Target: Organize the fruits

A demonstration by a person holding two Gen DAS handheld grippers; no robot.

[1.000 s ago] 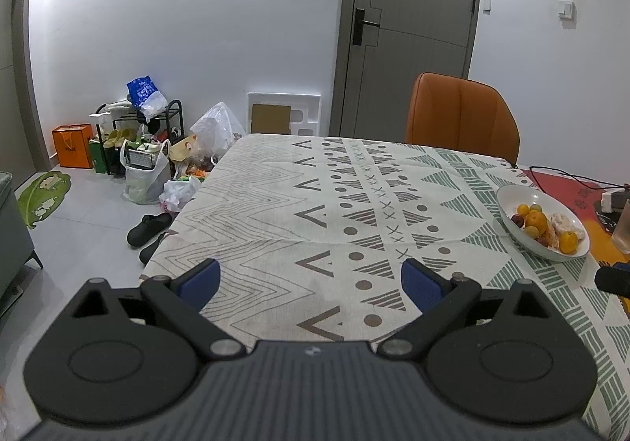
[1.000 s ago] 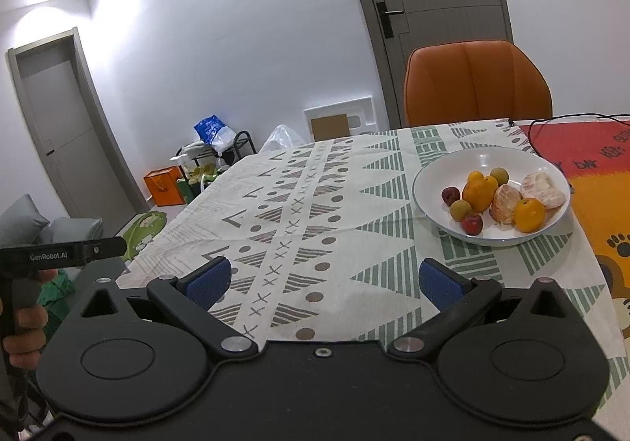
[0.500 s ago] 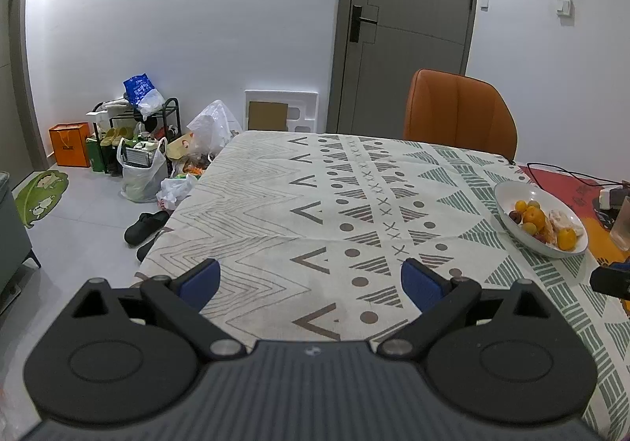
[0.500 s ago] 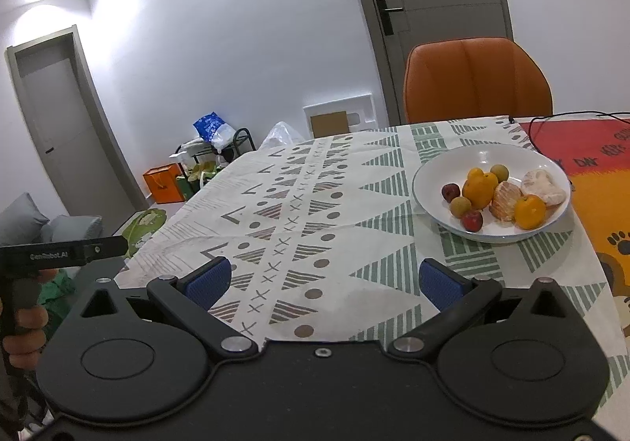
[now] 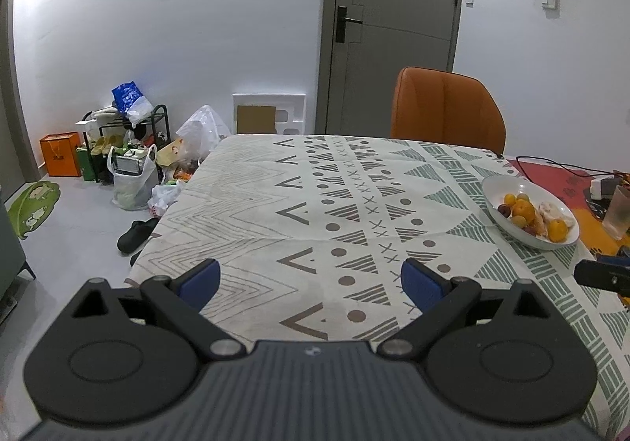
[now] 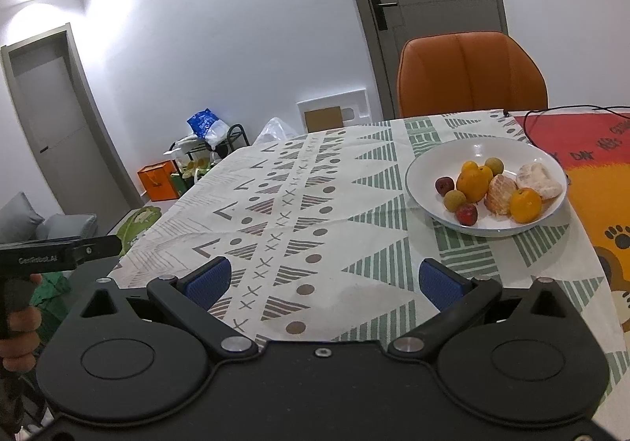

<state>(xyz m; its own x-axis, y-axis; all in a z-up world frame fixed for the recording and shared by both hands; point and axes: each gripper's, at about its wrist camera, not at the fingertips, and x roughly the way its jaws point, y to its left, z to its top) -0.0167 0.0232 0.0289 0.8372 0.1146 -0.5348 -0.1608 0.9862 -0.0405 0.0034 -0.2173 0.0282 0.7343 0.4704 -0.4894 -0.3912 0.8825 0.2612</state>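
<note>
Both grippers hover over the near edge of the bench, which is covered by a patterned tablecloth of grey chevrons, dots, crosses and green hatched triangles. The left gripper has its jaws released, spread wide with nothing between the blue pads, and it points across the middle of the cloth. The right gripper is likewise released and empty, its blue pads apart over the cloth, with the white bowl ahead and to its right, well apart from the fingertips. The bowl sits on the green-triangle part of the cloth, just beside a red and orange mat. In it lie the fruits: a large orange near the middle, a smaller orange toward the front right, two peeled citrus pieces on the right, a dark red fruit at the left, another red one at the front, and small yellowish-brown round fruits among them. In the right wrist view, a hand grips the handle of the left gripper at the left edge. An orange chair stands at the far side of the bench before a grey door. A black cable runs over the mat, and a translucent cup stands at the right edge.
</note>
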